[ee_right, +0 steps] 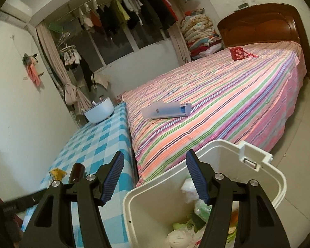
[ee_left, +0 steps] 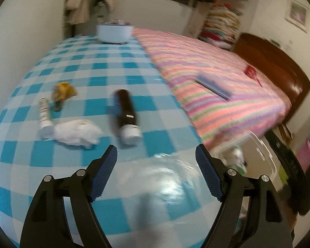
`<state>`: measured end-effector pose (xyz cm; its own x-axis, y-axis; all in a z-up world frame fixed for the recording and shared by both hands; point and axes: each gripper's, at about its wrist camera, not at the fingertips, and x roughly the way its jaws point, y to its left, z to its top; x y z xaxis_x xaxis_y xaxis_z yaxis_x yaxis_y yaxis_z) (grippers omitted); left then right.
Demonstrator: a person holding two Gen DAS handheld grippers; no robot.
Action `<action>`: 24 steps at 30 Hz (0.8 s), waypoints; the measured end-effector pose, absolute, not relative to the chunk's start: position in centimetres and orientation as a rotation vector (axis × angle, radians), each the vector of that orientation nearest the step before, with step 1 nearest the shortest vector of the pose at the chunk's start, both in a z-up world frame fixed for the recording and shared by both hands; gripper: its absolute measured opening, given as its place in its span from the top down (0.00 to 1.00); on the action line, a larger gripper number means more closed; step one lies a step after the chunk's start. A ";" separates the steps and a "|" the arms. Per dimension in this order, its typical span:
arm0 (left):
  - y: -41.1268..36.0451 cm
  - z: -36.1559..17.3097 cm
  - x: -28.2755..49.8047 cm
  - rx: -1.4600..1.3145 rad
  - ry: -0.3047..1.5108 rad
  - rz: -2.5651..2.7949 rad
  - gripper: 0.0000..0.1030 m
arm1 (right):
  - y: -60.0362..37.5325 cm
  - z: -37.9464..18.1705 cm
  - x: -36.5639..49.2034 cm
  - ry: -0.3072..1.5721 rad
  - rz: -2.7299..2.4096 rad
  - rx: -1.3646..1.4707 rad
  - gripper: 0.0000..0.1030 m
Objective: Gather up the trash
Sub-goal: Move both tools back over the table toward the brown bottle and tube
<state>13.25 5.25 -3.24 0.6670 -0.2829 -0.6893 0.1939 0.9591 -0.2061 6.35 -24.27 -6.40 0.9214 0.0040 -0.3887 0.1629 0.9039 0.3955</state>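
Hovering left claw (ee_left: pixel 156 155) wide, empty; brown bottle (ee_left: pixel 126 115) just ahead on checkered cloth (ee_left: pixel 105 66).

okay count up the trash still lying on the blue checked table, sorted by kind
Bottles: 2, a dark bottle and a small white bottle
Tissue wads: 1, white
Wrappers: 1, yellow
Total: 4

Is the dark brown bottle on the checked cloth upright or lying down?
Lying down. The dark brown bottle rests on its side on the checked cloth, white cap toward the camera.
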 end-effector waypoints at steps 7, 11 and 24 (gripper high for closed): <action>11.0 -3.4 14.9 -0.198 0.786 -0.130 0.25 | -22.0 -6.6 7.5 0.428 -0.055 0.398 0.41; 13.5 -3.2 15.6 -0.219 0.778 -0.076 0.25 | -20.5 -6.7 8.3 0.452 -0.030 0.370 0.41; 19.6 -3.0 20.3 -0.247 0.817 0.072 0.25 | -12.1 -5.7 16.2 0.592 0.210 0.232 0.41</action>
<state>20.28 19.59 -3.00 0.6836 -0.0316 -0.7291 -0.1584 0.9688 -0.1905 16.22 -12.08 -5.74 0.8101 0.2610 -0.5250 -0.1286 0.9527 0.2753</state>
